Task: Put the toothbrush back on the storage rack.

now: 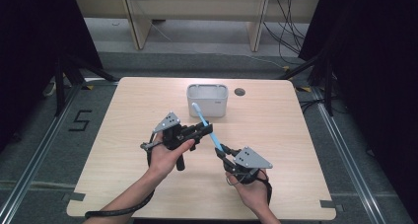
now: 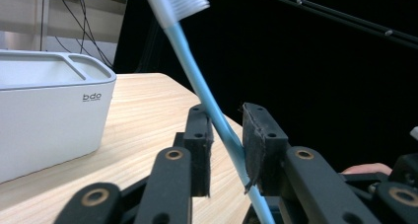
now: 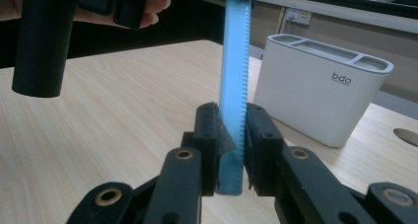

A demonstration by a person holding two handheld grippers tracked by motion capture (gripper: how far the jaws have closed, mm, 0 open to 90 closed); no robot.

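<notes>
A: From the high view, what's the setting?
B: A pale wooden table (image 1: 148, 110) on a grey floor, black curtains at both sides, wooden furniture legs and loose cables behind. A floor marking reading 5 (image 1: 80, 120) lies left of the table. A white holder (image 1: 207, 100) stands near the far edge, beside a round port (image 1: 240, 92).

A: And the grippers?
B: The left gripper (image 1: 209, 130) and right gripper (image 1: 219, 151) both meet a blue toothbrush (image 1: 206, 123) held above the table, its head up toward the holder.

A: The left gripper view?
B: The toothbrush (image 2: 207, 100) slants between the jaws; one pad (image 2: 256, 140) touches it, but I cannot tell whether the jaws are clamped. The bristles are blurred and cut off at the top. The holder (image 2: 49, 120) reads "bdo".

A: The right gripper view?
B: The jaws are clenched on the handle end of the toothbrush (image 3: 233, 86), which stands upright; its top is hidden behind the left gripper. The holder (image 3: 320, 100) is to the right.
</notes>
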